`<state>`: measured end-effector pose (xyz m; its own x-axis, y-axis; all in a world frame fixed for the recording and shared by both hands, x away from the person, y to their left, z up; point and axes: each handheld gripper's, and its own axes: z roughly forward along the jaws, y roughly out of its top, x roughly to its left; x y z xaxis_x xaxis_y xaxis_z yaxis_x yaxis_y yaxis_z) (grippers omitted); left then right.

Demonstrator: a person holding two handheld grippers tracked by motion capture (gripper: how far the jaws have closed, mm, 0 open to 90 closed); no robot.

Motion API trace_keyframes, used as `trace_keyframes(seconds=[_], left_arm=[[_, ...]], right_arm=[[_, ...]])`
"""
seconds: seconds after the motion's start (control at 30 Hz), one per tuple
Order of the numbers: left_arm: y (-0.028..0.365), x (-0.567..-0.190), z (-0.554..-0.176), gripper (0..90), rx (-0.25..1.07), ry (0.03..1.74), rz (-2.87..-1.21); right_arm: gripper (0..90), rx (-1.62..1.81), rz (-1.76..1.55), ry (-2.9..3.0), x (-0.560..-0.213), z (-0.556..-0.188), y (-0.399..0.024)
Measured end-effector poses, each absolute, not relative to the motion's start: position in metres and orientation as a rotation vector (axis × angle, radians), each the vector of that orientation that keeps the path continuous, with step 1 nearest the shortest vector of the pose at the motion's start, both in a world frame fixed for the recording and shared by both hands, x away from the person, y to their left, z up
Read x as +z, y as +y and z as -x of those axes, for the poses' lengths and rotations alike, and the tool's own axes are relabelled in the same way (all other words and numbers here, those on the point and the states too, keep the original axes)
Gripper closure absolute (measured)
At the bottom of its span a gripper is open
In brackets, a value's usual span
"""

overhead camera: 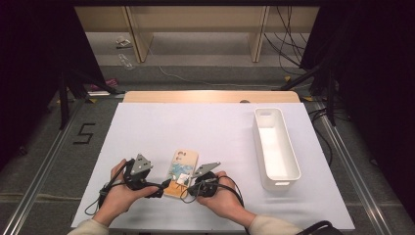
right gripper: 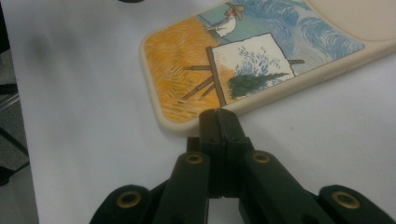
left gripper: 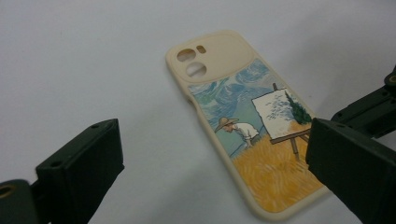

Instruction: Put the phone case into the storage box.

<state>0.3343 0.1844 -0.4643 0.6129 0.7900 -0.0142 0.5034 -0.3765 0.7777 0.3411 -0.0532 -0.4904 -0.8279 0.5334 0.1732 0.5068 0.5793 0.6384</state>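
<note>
A cream phone case (overhead camera: 182, 169) printed with a painter, an easel and a yellow field lies picture side up on the white table (overhead camera: 205, 127), near its front edge. My left gripper (overhead camera: 162, 187) sits at the case's lower left, open; its wide-apart jaws frame the phone case (left gripper: 243, 121), with the right one over its lower corner. My right gripper (overhead camera: 188, 188) is at the case's lower right, and the right gripper (right gripper: 218, 121) is shut, its tips against the long edge of the phone case (right gripper: 243, 60). Part of the right gripper (left gripper: 373, 107) shows beside the case.
A long white bin (overhead camera: 282, 183) stands empty on the right side of the table. Beyond the far edge are a wooden strip, floor cables and shelf legs. A person's hands (overhead camera: 222, 200) come in from the front edge.
</note>
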Motion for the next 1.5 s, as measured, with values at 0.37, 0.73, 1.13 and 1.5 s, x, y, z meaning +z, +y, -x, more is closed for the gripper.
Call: trace_keyframes(seconds=[0.37,0.73,1.13,1.5], left_arm=[[0.185,-0.465,-0.334,4.1,0.468,1.017,-2.062],[0.185,-0.464,-0.334,4.7,0.469,1.021,-2.064],[0.183,-0.462,-0.332,0.6,0.454,1.032,-2.052],[0.177,-0.462,-0.331,0.0,0.449,1.040,-2.057]], right_arm=[[90.0,1.146,-0.877,2.751,-0.494,-0.341,-0.046],[88.8,1.170,-0.862,2.751,-0.494,-0.342,-0.046],[41.8,1.346,-0.732,2.597,-0.460,-0.356,-0.098],[15.2,1.579,-0.595,2.371,-0.431,-0.352,-0.155]])
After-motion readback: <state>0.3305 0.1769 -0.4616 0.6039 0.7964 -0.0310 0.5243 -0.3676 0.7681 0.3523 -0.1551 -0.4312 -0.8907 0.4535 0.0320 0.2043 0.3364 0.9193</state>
